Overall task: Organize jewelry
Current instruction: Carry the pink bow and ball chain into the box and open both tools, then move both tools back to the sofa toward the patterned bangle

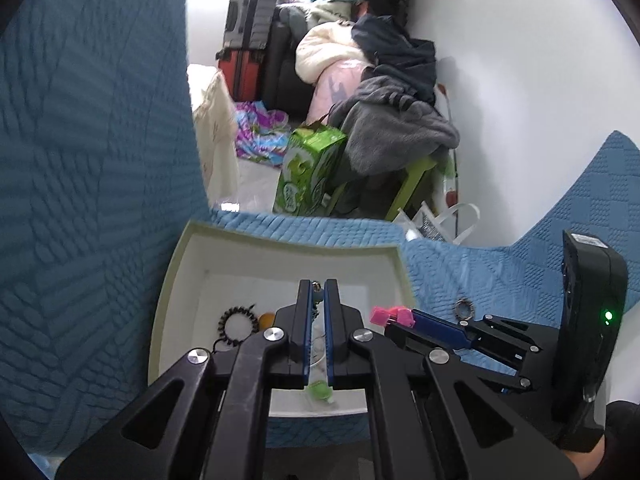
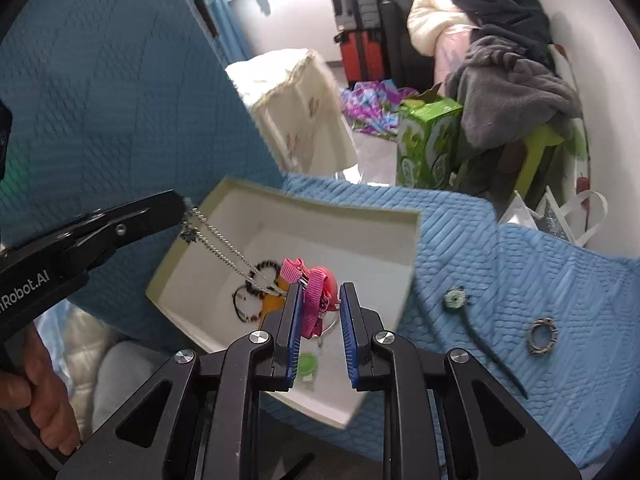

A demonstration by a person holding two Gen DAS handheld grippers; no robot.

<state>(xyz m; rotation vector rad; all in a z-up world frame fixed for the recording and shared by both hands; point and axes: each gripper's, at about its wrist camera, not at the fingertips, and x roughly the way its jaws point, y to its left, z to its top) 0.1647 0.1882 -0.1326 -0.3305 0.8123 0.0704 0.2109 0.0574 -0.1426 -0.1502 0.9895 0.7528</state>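
Note:
An open white box (image 1: pixel 280 242) (image 2: pixel 320 200) lies on a blue quilted blanket. In it are a black bead bracelet (image 1: pixel 238 322) (image 2: pixel 256 296), an orange piece (image 1: pixel 265 320) and a green item (image 2: pixel 308 364). My left gripper (image 1: pixel 318 283) (image 2: pixel 180 205) is shut on a silver chain necklace (image 2: pixel 218 242), which hangs from its tip down over the box. My right gripper (image 2: pixel 321 288) (image 1: pixel 402 317) is closed on a pink bow hair clip (image 2: pixel 310 296) (image 1: pixel 384 315) just above the box's right side. A metal ring (image 2: pixel 541 336) (image 1: pixel 464 308) and a teal flower pin (image 2: pixel 454 298) lie on the blanket to the right.
The blue blanket (image 2: pixel 500 264) covers the seat and the upright back on the left. Beyond its far edge the floor holds a green carton (image 1: pixel 310 168), a pile of clothes (image 1: pixel 396 120), suitcases (image 1: pixel 248 36) and a cream bag (image 2: pixel 296 108). A hand (image 2: pixel 44 408) grips the left tool.

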